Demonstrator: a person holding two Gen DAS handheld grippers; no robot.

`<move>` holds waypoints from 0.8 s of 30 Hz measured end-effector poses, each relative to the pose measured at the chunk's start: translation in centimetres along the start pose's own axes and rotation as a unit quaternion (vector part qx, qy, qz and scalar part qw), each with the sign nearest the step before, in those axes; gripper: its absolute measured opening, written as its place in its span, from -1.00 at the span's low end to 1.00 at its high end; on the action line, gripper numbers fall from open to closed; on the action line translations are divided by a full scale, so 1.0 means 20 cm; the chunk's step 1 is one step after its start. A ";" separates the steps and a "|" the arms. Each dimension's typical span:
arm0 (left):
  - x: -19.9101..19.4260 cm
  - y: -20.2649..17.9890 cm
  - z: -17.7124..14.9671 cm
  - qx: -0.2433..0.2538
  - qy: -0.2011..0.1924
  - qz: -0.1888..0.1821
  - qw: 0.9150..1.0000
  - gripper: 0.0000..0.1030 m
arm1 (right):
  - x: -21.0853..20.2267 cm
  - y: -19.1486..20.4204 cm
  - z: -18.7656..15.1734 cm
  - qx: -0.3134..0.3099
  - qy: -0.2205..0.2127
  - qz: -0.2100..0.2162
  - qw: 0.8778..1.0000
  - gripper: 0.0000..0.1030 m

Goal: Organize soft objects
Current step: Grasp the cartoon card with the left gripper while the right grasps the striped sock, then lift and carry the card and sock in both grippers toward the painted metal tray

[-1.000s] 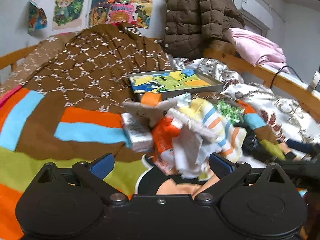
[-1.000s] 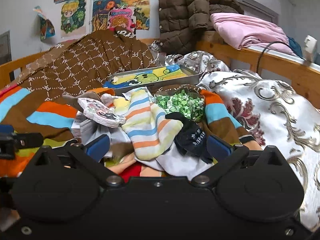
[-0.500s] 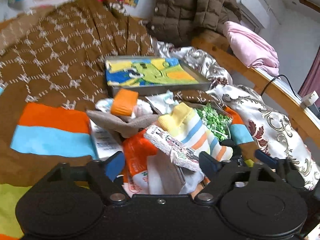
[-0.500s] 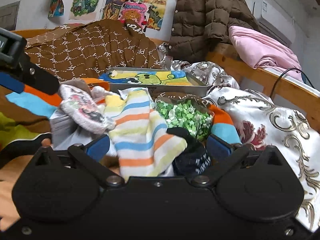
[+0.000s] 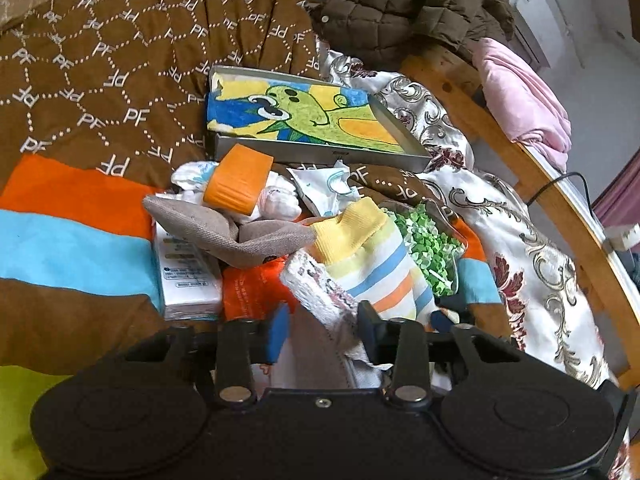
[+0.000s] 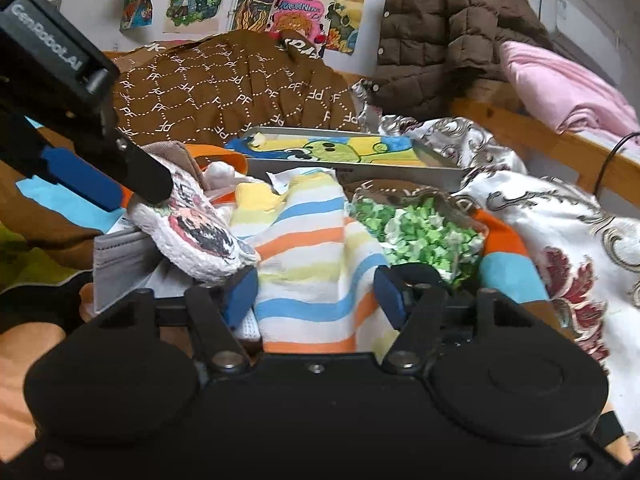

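White printed terry cloth (image 6: 196,236) is flanked by the part-closed fingers of the left gripper (image 5: 322,332) on the pile's left, while the striped sock (image 6: 316,264) beside it is straddled, ungripped, by the spread right gripper (image 6: 316,294).

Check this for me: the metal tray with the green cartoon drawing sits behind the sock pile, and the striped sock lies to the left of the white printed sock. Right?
Not quite. The right wrist view shows the striped sock to the right of the white printed sock, not the left. The metal tray with the green cartoon drawing does sit behind the pile.
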State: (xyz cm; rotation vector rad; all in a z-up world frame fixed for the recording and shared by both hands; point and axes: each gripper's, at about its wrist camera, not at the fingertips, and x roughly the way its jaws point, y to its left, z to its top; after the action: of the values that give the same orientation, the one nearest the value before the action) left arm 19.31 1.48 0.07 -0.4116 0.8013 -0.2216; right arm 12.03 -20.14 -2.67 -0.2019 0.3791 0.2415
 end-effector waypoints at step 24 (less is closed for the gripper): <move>-0.25 -0.10 -0.07 0.018 -0.044 -0.023 0.999 -0.79 | -0.05 -0.14 0.05 0.064 -0.010 0.032 0.997 -0.95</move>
State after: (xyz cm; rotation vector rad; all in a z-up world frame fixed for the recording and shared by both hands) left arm 14.79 1.00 3.39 -0.4033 0.7004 -0.2593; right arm 12.24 -22.83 -1.03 -0.0611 0.3804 0.2813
